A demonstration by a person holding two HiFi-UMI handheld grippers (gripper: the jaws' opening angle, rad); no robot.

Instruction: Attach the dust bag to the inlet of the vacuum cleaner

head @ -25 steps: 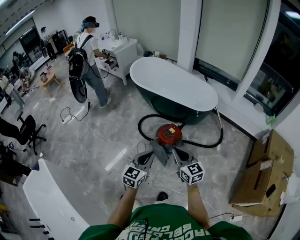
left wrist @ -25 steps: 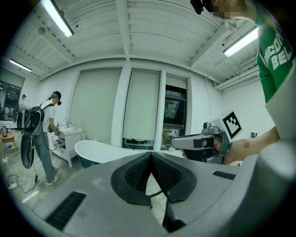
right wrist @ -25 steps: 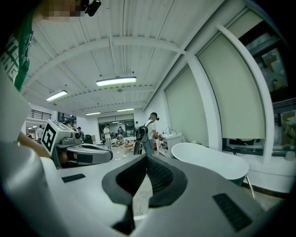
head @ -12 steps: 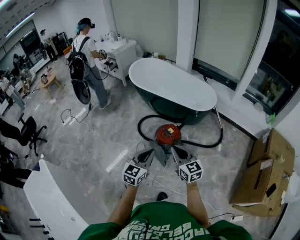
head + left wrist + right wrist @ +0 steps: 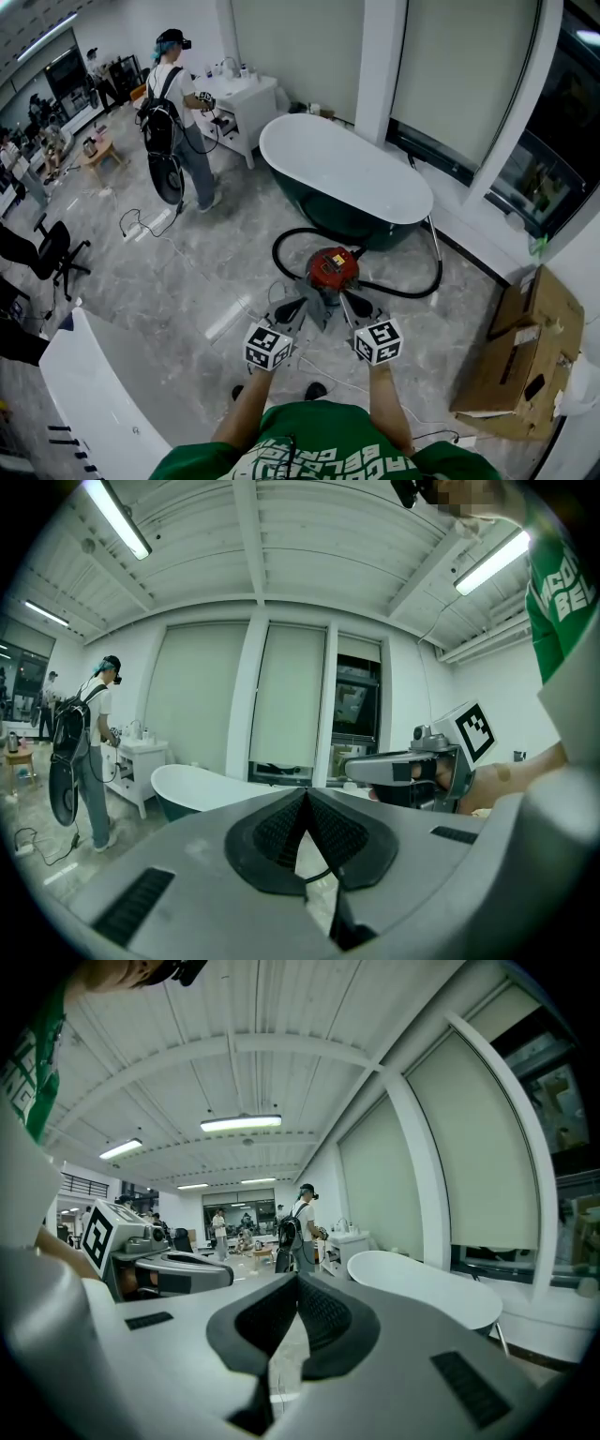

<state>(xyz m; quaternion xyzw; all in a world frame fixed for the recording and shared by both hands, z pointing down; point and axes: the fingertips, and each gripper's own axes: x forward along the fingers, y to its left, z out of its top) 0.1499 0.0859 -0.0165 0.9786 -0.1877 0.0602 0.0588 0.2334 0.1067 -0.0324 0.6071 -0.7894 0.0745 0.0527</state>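
Closest to the person, the left hand-held gripper (image 5: pixel 295 309) and the right hand-held gripper (image 5: pixel 352 305) are held side by side, low in front of the body. Both point forward. Each one is squeezed closed, with its tips pressed together. Neither holds anything; only floor shows in the gap behind the tips.

Between the two tips lies a grey flat piece (image 5: pixel 317 302). It touches or nearly touches the near side of the vacuum. It may be the dust bag, but it is too small to tell.

Just past it sits the red round vacuum cleaner (image 5: pixel 333 267) on the grey stone floor (image 5: pixel 187 281). It is straight ahead and below the tips, about in the middle between them. The right one looks a tiny bit nearer. The inlet cannot be seen from here.

A black hose (image 5: pixel 412 289) loops around the vacuum's far side. Beyond that stands the white bathtub (image 5: pixel 347 173), with its long side running left to right.

So the next reach likely goes forward and down, and a gripper must open first.
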